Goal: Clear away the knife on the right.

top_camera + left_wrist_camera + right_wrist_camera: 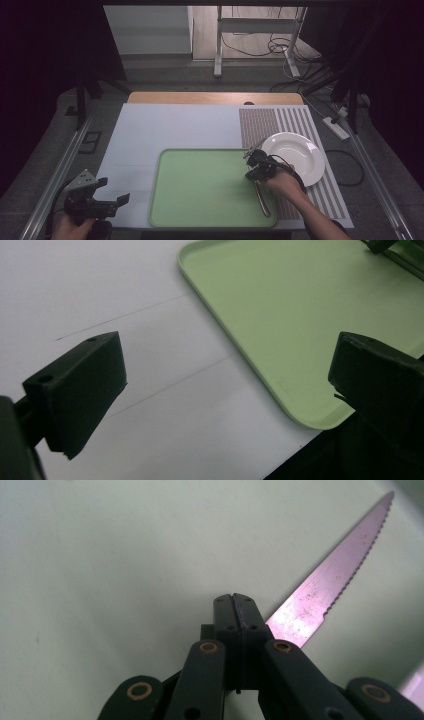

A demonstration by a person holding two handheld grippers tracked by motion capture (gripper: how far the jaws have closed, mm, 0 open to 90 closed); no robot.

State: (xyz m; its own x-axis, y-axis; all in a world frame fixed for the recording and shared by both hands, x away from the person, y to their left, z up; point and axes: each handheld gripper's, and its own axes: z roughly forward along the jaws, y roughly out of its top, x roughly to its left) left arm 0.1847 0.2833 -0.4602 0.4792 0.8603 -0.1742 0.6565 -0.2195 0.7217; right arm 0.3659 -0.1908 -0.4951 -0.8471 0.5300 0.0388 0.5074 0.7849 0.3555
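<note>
A serrated table knife lies flat on the light green tray, near its right edge. My right gripper is shut, its closed tips down over the knife's near part; in the right gripper view the blade runs out from behind the shut jaws toward the upper right across the tray. I see no blade in the seam between the jaws. My left gripper is held open at the table's front left, empty, over the white tabletop beside the tray's corner.
A white plate sits on a striped mat just right of the tray, close behind my right hand. The table's front edge runs just below the tray. White tabletop stretches behind and left of the tray.
</note>
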